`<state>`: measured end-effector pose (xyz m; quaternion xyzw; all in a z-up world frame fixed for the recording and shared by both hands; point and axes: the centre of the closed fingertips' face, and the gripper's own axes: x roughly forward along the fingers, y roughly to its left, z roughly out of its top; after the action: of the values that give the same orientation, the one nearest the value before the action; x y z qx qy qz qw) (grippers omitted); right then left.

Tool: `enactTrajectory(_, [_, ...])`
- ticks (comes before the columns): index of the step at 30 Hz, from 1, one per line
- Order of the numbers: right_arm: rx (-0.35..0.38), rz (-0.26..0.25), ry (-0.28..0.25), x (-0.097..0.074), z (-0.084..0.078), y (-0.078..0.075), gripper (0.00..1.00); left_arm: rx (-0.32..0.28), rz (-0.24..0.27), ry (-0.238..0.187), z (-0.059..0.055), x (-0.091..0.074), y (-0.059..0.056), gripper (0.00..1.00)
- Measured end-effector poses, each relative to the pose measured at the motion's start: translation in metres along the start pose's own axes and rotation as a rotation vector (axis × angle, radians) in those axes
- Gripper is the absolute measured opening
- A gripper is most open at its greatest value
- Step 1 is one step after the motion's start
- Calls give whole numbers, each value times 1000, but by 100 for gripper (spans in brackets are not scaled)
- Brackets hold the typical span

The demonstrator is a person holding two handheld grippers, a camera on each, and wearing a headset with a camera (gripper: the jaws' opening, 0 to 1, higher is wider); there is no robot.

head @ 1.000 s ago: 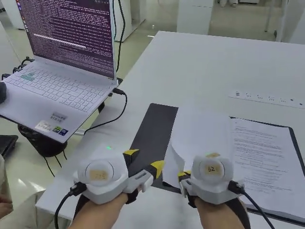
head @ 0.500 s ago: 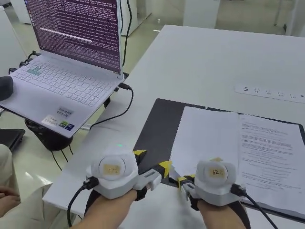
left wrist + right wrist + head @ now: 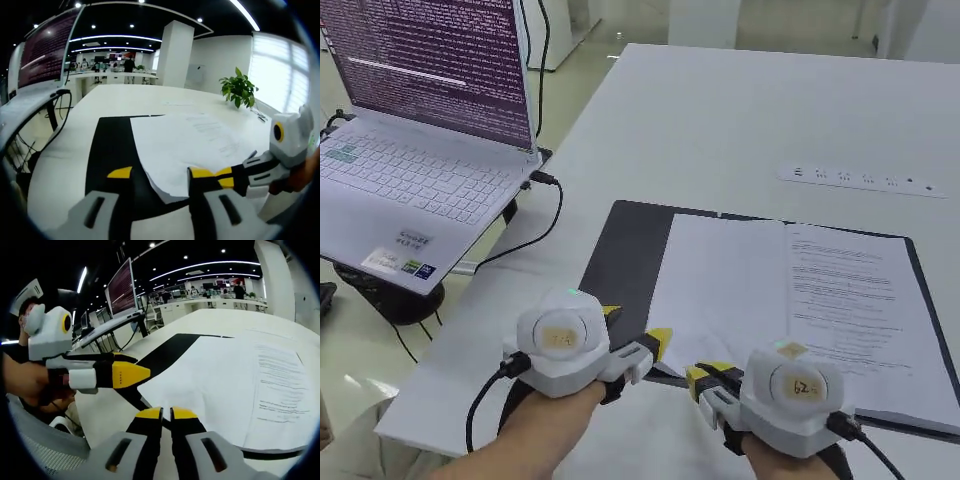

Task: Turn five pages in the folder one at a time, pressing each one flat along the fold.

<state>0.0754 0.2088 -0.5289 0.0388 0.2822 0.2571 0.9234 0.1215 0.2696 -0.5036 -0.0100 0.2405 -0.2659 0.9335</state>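
Two grippers sit low at the near edge of the folder (image 3: pixel 628 250), which lies open on the white table (image 3: pixel 720 110), right of the laptop (image 3: pixel 410 150).
- Turned sheet (image 3: pixel 720 280): blank side up, lying over the black left cover. Its near corner looks slightly raised in the left gripper view, though I can't be sure.
- Printed page (image 3: pixel 850 300): flat on the right side.
- Fold (image 3: pixel 786 290): runs between the two, away from the person.
- Left gripper (image 3: pixel 635 328): jaws spread and holding nothing, with one tip just beside the sheet's near corner. It is probably placed there to pin or smooth the sheet.
- Right gripper (image 3: pixel 707 372): jaws pressed together with nothing between them, pointing at the sheet's near edge. I'd guess the closed tips are meant as a blunt presser for running along the fold.
- Pressing seems not yet done.
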Motion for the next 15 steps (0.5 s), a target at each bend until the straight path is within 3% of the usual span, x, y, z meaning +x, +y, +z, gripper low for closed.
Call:
enactTrajectory(1, [7, -14, -13, -4, 3, -6, 2, 35, -10, 24, -4, 6, -4, 42])
enactTrajectory(3, [13, -33, -22, -8, 5, -17, 0, 44, -23, 30, -7, 13, -11, 42])
enactTrajectory(7, [29, -70, -40, -14, 11, -38, 0, 99, -51, 83, -24, 28, -24, 41])
enactTrajectory(11, [29, -102, -62, -16, 19, -59, 0, 106, -45, 111, -36, 35, -26, 41])
enactTrajectory(15, [21, -126, -80, -12, 29, -82, 0, 100, -16, 127, -44, 35, -21, 41])
